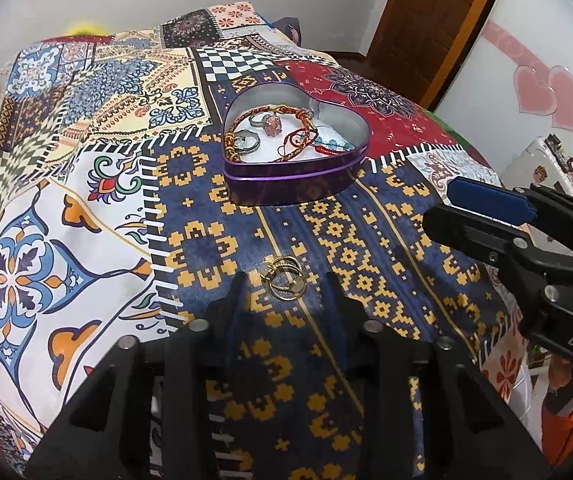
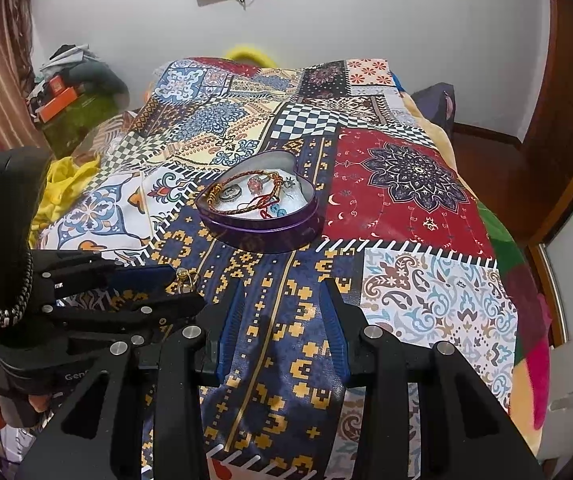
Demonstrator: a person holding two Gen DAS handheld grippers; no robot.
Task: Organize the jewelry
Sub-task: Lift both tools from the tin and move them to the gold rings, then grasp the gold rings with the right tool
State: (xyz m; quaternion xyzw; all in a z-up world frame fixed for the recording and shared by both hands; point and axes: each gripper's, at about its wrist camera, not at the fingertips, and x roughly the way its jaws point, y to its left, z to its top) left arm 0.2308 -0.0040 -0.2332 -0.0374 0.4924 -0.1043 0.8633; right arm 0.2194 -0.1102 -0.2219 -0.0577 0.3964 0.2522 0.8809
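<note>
Now: gold rings [image 1: 284, 280] lie on the bedspread [image 1: 206, 248], between your left hand-held gripper [image 1: 284, 286] fingers, jaws apart, not pinching. Lower squarely, close gently. Heart tin [image 1: 294, 184] waits at 12 o'clock. Right hand-held gripper [image 2: 282, 300] released, empty.

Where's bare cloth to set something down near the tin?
Free: red mandala patch right of the heart tin, and the paisley patch below it. Crowded: the tin's inside, and the blue strip where the gold rings lie at the left gripper.
</note>
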